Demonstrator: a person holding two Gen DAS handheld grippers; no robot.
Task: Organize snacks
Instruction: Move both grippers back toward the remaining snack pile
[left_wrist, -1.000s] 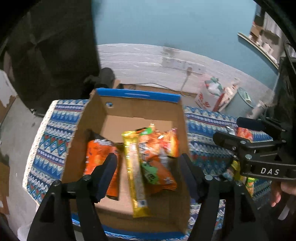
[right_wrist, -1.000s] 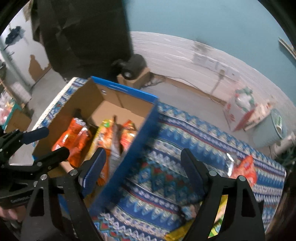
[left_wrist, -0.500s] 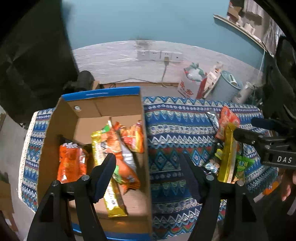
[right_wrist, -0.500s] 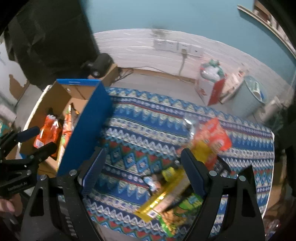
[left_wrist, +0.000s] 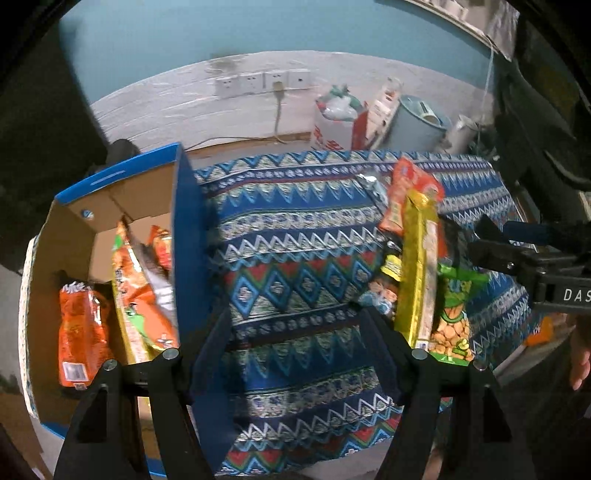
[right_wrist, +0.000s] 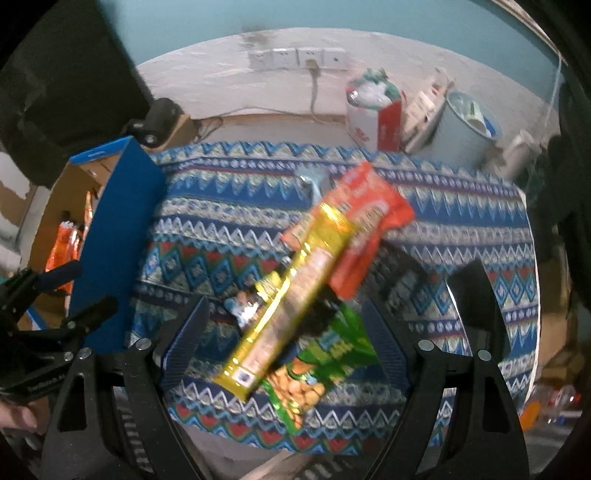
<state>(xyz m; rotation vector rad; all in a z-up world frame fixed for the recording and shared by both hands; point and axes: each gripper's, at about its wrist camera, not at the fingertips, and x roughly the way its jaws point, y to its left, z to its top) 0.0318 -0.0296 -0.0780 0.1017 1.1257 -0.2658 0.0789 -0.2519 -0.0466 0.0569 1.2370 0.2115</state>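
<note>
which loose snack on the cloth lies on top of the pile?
The long yellow packet. It lies slantwise across the red packet and green peanut bag.

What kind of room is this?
Probably a home room or storeroom: a table under a patterned cloth, wall sockets above a painted wall, and a pale bin with bags on the floor.

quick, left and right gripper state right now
left gripper: open, holding nothing, over the patterned cloth.
right gripper: open, holding nothing, above the yellow snack pack.
</note>
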